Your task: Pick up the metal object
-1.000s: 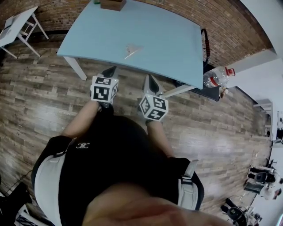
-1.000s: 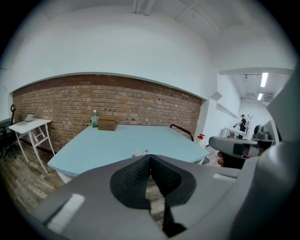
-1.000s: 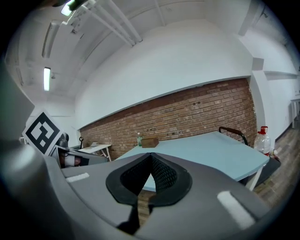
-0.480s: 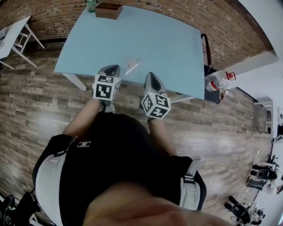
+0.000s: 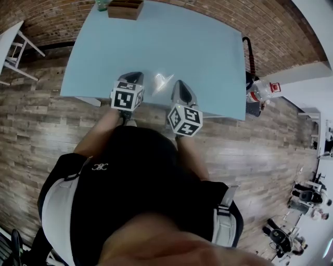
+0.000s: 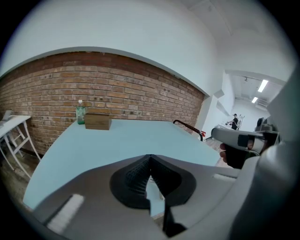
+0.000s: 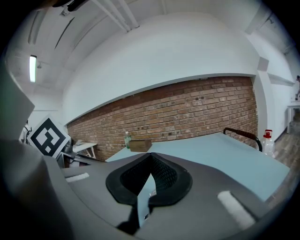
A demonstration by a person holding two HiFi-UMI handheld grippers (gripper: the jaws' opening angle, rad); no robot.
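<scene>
A small shiny metal object (image 5: 163,80) lies on the light blue table (image 5: 208,57), close to its near edge. My left gripper (image 5: 133,78) hovers just left of the object and my right gripper (image 5: 179,85) just right of it, both over the table's near edge. Neither touches the object. In the left gripper view the jaws of the left gripper (image 6: 150,157) meet tip to tip with nothing between them. The right gripper view shows the right gripper (image 7: 151,155) also shut and empty.
A wooden box (image 5: 125,9) and a green bottle (image 5: 102,4) stand at the table's far edge by the brick wall. A plastic bottle with a red cap (image 5: 260,92) stands off the table's right corner beside a black chair back (image 5: 248,49). A white table (image 5: 10,47) is at far left.
The view has closed in on the table. Both grippers have moved forward from over the floor to over the table's near edge, one on each side of the metal object.
</scene>
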